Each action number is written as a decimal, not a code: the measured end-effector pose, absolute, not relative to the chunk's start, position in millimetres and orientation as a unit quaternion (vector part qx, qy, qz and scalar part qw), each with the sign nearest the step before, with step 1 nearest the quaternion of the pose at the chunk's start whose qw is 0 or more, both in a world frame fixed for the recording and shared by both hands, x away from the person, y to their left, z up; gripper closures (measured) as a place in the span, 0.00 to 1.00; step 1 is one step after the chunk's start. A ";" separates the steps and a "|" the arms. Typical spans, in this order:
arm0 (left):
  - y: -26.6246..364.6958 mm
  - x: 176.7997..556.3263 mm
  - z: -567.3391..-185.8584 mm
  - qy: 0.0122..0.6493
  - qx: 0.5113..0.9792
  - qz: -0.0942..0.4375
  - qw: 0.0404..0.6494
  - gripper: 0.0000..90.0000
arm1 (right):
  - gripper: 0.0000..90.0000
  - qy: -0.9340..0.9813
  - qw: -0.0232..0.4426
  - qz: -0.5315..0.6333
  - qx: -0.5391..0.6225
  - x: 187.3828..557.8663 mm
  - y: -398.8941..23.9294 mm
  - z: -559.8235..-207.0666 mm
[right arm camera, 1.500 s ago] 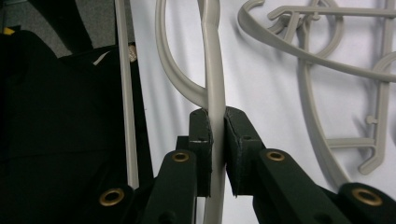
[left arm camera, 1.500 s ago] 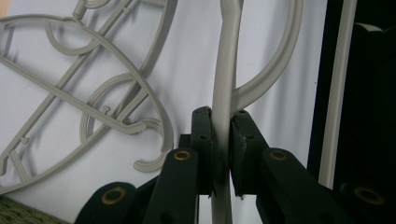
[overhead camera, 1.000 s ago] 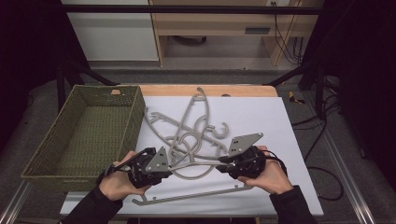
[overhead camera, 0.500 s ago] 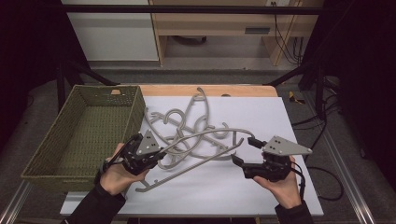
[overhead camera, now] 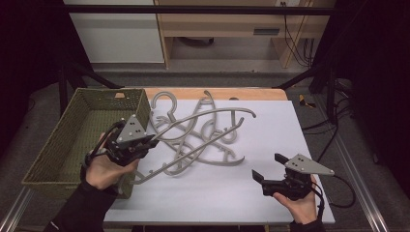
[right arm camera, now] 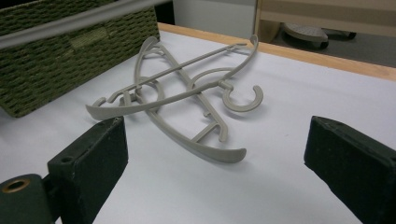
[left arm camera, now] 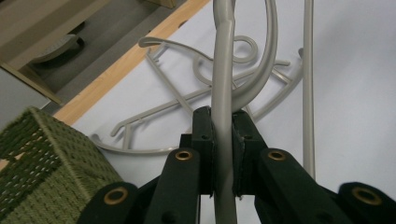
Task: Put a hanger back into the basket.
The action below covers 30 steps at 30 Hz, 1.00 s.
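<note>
Clamping a grey plastic coat hanger (left arm camera: 223, 84), the left gripper (overhead camera: 145, 143) has both black pads pressed flat on one of the hanger's thin arms; in the left gripper view that arm runs straight up between the jaws. High view: left gripper sits at the near right corner of the woven olive-green rectangular basket (overhead camera: 63, 140), with the held hanger (overhead camera: 203, 130) stretching from it to the right, lifted at an angle over the pile, its curved top arm ending toward the table's middle

Right gripper (overhead camera: 270, 166): jaws wide apart, just been opening, nothing between them. It's held by the right hand (overhead camera: 300, 205) near the table's front edge, well apart from the hangers, jaws aimed left toward them

Under and behind the held hanger lies a loose pile of matching grey plastic hangers (overhead camera: 193, 121), tangled, hooks pointing different ways, flat on the white table (overhead camera: 270, 125). Right gripper view shows two or three of them crossed over each other (right arm camera: 187, 93), one open hook (right arm camera: 243, 100) turned toward the far wooden edge, and the basket wall (right arm camera: 70, 51) just left of the pile. A grey bar of the lifted hanger (right arm camera: 79, 21) crosses the top left of that view, in front of the basket

Basket stands on the table's left side, touching or just beside the pile's left end; can't tell which
</note>
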<state>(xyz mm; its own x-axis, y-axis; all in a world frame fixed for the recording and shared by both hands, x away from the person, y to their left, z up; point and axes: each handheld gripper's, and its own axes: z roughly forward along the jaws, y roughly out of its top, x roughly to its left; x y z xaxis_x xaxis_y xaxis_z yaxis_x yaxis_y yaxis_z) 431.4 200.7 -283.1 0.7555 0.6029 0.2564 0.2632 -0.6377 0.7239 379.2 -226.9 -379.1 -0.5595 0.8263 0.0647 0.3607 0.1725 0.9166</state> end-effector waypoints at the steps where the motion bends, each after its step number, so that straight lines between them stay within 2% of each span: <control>1: 203.2 432.3 -281.5 0.252 0.868 0.247 0.349 0.92 | 0.07 0.728 0.236 0.498 0.408 379.2 -226.9 -379.7; 15: 272.1 461.0 -261.6 0.299 0.845 0.288 0.338 0.92 | 0.05 0.725 0.246 0.498 0.408 380.1 -224.8 -380.5; 30: 334.3 487.6 -265.4 0.337 0.838 0.295 0.312 0.91 | 0.05 0.724 0.246 0.498 0.409 380.9 -225.3 -380.2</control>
